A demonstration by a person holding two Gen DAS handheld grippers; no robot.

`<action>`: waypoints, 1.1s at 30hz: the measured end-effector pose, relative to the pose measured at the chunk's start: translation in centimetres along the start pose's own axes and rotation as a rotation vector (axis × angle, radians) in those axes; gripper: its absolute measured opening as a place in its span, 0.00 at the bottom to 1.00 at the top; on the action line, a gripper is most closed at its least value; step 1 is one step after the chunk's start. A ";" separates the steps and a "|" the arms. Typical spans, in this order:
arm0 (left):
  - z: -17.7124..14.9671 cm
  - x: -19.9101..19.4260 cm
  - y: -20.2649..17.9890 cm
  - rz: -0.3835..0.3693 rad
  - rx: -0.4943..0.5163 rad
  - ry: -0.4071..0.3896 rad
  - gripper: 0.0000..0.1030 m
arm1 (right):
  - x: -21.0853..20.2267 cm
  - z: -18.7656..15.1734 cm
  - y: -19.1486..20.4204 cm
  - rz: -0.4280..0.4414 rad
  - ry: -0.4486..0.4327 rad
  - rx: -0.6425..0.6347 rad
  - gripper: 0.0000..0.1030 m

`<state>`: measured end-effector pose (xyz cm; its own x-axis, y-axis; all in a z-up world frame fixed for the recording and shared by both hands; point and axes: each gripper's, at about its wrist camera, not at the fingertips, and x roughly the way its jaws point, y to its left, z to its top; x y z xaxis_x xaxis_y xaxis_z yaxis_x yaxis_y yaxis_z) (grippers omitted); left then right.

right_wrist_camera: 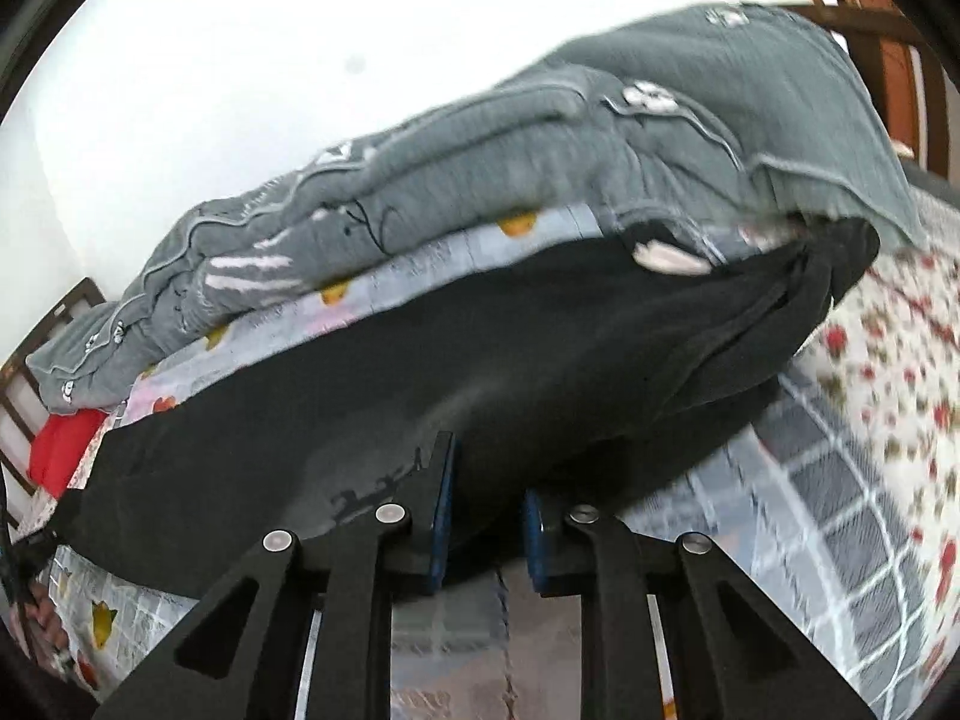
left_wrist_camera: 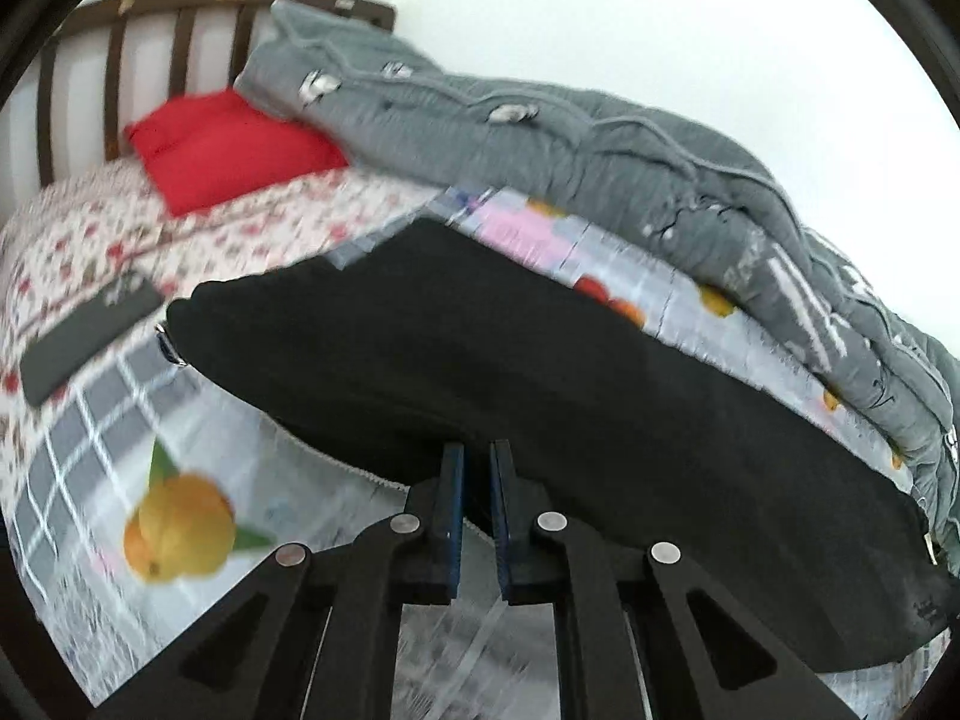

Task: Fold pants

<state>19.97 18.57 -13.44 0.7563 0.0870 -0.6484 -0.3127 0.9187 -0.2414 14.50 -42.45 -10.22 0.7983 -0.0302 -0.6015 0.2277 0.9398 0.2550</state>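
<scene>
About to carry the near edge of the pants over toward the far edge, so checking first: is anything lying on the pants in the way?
Nothing visible lies on the pants. Both the left gripper and right gripper already pinch the near edge. The grey quilt is bunched just beyond the far edge.

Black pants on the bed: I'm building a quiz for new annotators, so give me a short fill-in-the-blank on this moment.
1. Both grippers are shut on the near edge of the ____ pants.
2. The pillow by the headboard is ____.
3. Behind the pants lies a folded ____ quilt.

Missing words: black; red; grey
</scene>
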 end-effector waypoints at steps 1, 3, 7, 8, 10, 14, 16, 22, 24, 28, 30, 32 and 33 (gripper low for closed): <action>0.7 0.0 -0.4 -0.001 0.012 -0.016 0.09 | 0.2 0.4 0.2 0.005 -0.006 -0.004 0.18; 1.6 0.0 -1.2 0.000 0.029 -0.038 0.09 | 0.7 1.2 0.4 0.008 -0.011 -0.011 0.17; 3.4 0.7 -3.2 0.016 0.084 -0.066 0.09 | 1.6 2.3 0.6 0.016 -0.015 -0.013 0.16; 3.8 0.9 -3.6 0.018 0.097 -0.074 0.09 | 1.9 2.6 0.6 0.017 -0.019 -0.013 0.16; 4.4 1.6 -4.5 0.024 0.117 -0.081 0.08 | 2.3 3.1 0.8 0.016 -0.025 -0.016 0.15; 5.3 3.1 -5.8 0.036 0.141 -0.091 0.08 | 4.1 4.4 1.3 0.009 -0.026 -0.019 0.15; 5.9 3.9 -6.4 0.051 0.152 -0.104 0.08 | 5.1 5.1 1.5 0.005 -0.019 -0.019 0.15; 8.0 6.2 -7.1 0.075 0.144 -0.113 0.08 | 8.8 7.4 2.4 -0.022 -0.008 -0.016 0.15; 8.0 6.8 -7.3 0.066 0.140 -0.099 0.08 | 10.1 8.0 2.7 -0.035 -0.005 -0.004 0.15; 7.0 7.3 -7.9 0.069 0.177 -0.085 0.08 | 13.2 9.1 3.0 -0.060 0.028 0.028 0.15; 6.5 7.4 -8.1 0.065 0.181 -0.065 0.08 | 14.3 9.2 2.9 -0.069 0.063 0.039 0.20; 6.1 7.2 -8.1 0.057 0.176 -0.044 0.08 | 14.6 9.0 3.0 -0.057 0.082 0.044 0.36; 6.0 7.0 -8.0 0.050 0.174 -0.035 0.12 | 14.4 8.8 3.1 -0.047 0.081 0.041 0.41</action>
<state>31.24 14.16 -11.75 0.7630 0.1450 -0.6299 -0.2483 0.9655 -0.0785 31.62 -42.99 -11.40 0.7387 -0.0450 -0.6725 0.2883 0.9230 0.2549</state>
